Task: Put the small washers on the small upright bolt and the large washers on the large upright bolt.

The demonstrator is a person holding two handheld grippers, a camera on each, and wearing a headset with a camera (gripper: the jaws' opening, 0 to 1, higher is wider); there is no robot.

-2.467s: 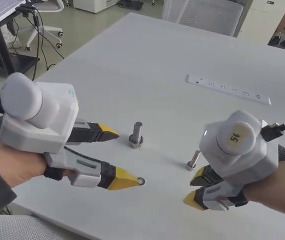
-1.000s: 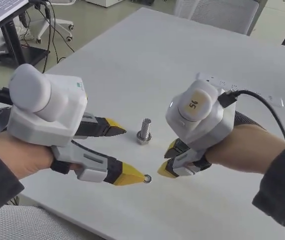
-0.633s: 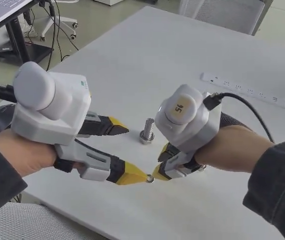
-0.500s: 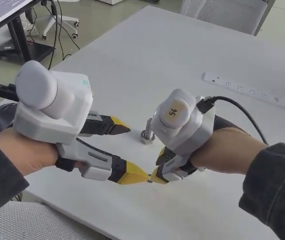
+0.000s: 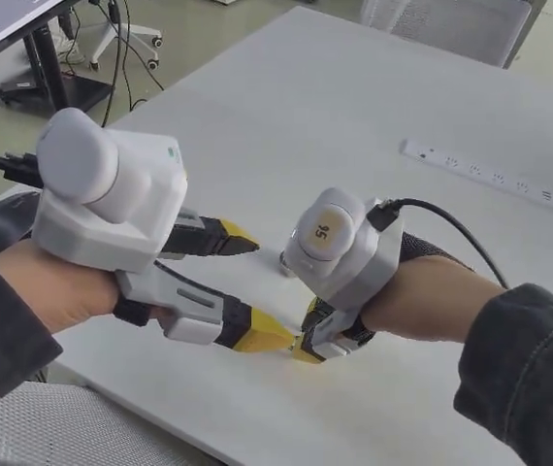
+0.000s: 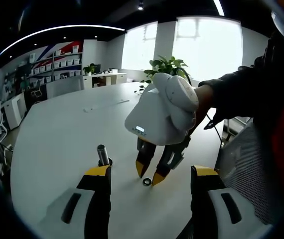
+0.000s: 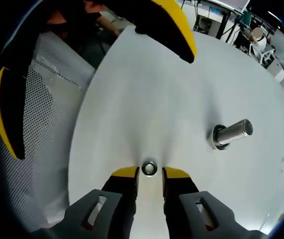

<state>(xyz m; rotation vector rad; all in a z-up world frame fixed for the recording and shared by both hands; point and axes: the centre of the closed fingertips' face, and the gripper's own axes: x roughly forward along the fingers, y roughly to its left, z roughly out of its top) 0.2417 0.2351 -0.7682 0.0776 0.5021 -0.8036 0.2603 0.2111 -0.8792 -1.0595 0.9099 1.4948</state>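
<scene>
The job looks hardly begun: the small silver ring washer [image 7: 149, 168] lies flat on the white table [image 7: 132, 99] between the slightly parted yellow tips of the right gripper [image 7: 150, 174], not squeezed yet, the left gripper [image 5: 269, 291] gapes wide, and the tall shiny bolt [image 7: 231, 133] nearby looks bare.

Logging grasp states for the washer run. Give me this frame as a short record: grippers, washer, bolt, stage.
left gripper: open, fingers wide apart, above the table
right gripper: open, fingers either side of the washer, narrow gap
washer: flat on the table, between the right gripper's fingertips
upright bolt: standing on the table, apart from the washer
stage: washer not yet lifted
</scene>
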